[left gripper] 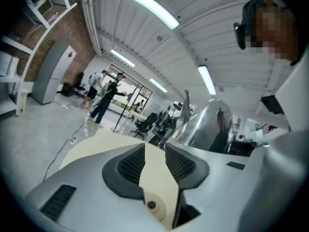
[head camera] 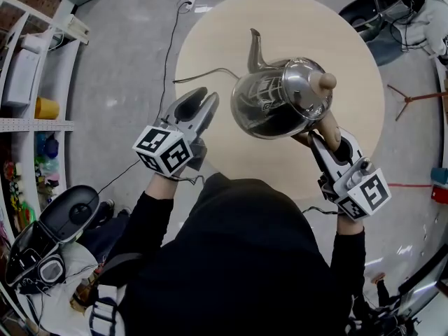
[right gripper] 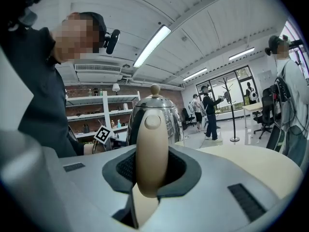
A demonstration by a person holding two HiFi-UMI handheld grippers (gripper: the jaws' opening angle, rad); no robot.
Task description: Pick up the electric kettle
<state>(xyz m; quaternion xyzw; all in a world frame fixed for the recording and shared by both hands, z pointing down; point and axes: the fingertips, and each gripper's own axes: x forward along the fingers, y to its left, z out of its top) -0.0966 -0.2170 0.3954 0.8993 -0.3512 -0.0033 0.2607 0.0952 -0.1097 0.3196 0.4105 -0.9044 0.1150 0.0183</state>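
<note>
The steel electric kettle [head camera: 280,96] with a curved spout hangs tilted above the round beige table [head camera: 364,82]. My right gripper [head camera: 325,133] is shut on its beige handle [right gripper: 150,149]; the shiny body [right gripper: 157,115] rises just beyond the pads. My left gripper [head camera: 206,102] stands open to the left of the kettle, apart from it, with nothing between its dark pads [left gripper: 131,164]. From the left gripper view the kettle [left gripper: 207,124] shows at the right, past the jaws.
A thin dark cord [head camera: 203,74] lies on the table by the kettle. White shelves [head camera: 35,110] stand at the left, a black case [head camera: 70,215] lies on the floor below them. Cables [head camera: 168,40] run over the grey floor. People stand far off [right gripper: 210,112].
</note>
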